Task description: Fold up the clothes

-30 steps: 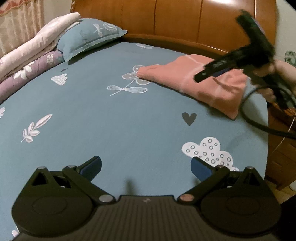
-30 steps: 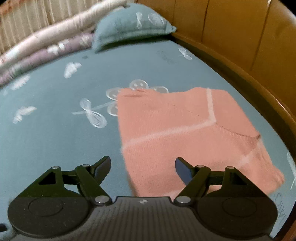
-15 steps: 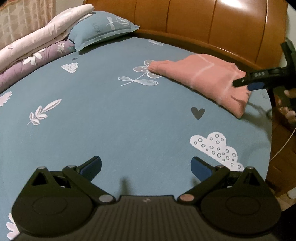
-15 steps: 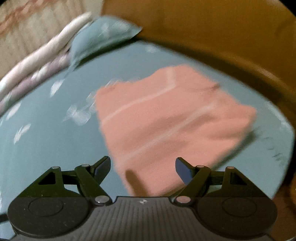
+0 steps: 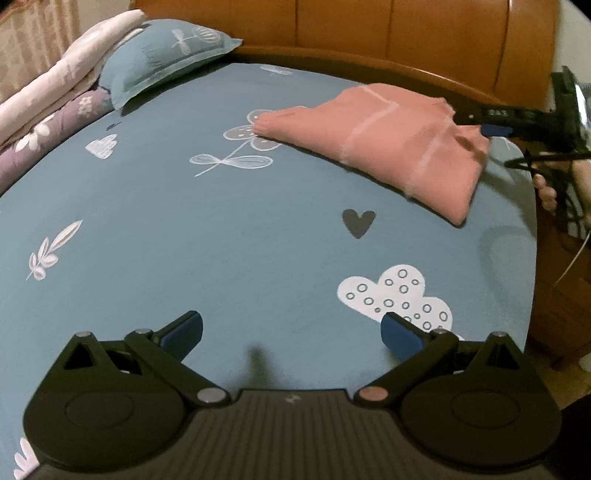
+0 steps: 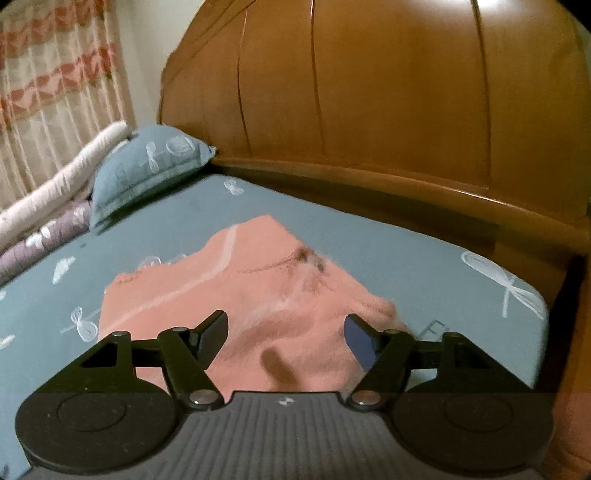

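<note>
I'm closing the right hand-held gripper (image 6: 286, 334) w/ the folded pink sweater (image 6: 236, 295) between its jaws, near the bed (image 5: 221, 240) corner by the headboard; next needs firm pinch. Left hand-held gripper (image 5: 291, 332) hanging wide, empty.

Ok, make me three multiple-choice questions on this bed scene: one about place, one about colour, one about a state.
1. Where does the folded garment lie?
A. near the headboard
B. on the pillow
C. on the floor

2. What colour is the garment?
A. white
B. salmon pink
C. green

3. How do the left tongs stand?
A. shut on the garment
B. shut on the sheet
C. open, holding nothing

Answers: 1 A, it sits by the wooden board; 2 B, pink with pale stripes; 3 C, only blue sheet shows between the pads.
</note>
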